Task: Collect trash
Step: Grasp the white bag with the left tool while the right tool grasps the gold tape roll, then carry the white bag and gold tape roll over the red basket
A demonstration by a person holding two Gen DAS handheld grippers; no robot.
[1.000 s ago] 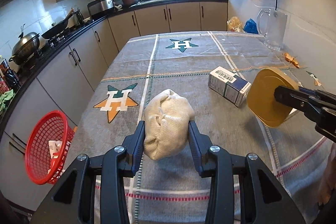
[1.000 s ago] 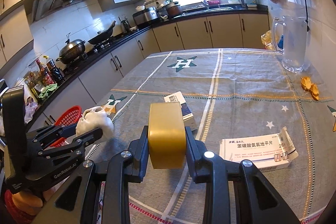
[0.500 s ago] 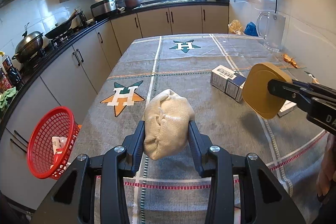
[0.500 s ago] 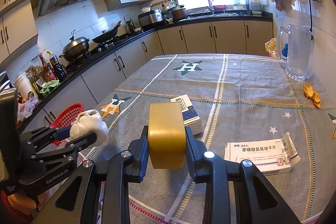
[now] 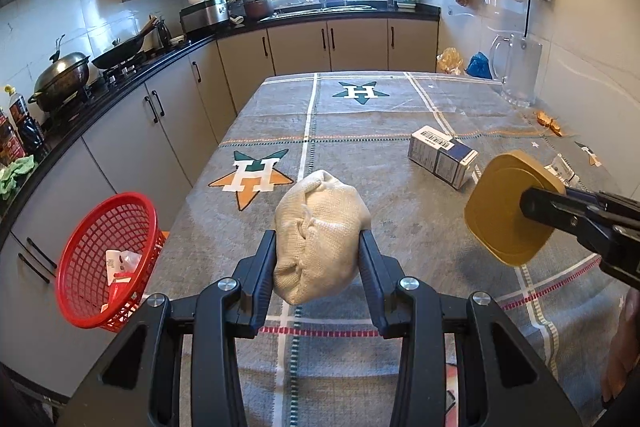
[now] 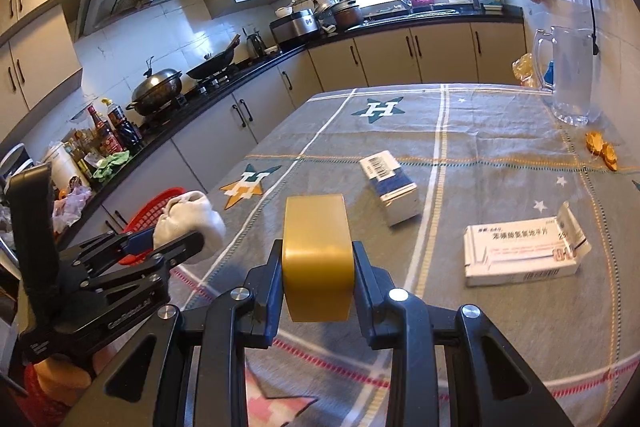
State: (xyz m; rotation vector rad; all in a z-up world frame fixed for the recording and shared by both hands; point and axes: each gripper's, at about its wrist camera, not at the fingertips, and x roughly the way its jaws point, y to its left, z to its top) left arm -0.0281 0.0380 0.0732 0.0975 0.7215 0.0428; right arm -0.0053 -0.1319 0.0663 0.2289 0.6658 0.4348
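Left gripper (image 5: 318, 261): both black fingers pinch a crumpled off-white cloth-like wad (image 5: 320, 239), held clear above the grey checked tablecloth (image 5: 360, 115). Right gripper (image 6: 316, 277): fingers pressed on the flat sides of a gold rounded-square plastic lid (image 6: 316, 259), also held off the cloth; in the left wrist view the same lid shows face-on at the right.

Around: a blue-and-white small carton with barcode (image 6: 390, 187) lies on the cloth ahead of the lid; a white flat medicine box with an open flap (image 6: 524, 253) lies to its right, apart from it. Orange scraps (image 6: 600, 149) sit near a clear plastic jug (image 6: 568, 75) at the far right side of the table.

Edges: a red mesh plastic basket (image 5: 100, 259) stands below the table's left edge, with paper scraps inside. An open strip of floor separates the table's left edge from the grey cabinet fronts (image 5: 132, 139). Cloth between the wad and the left edge is bare apart from a printed orange star.
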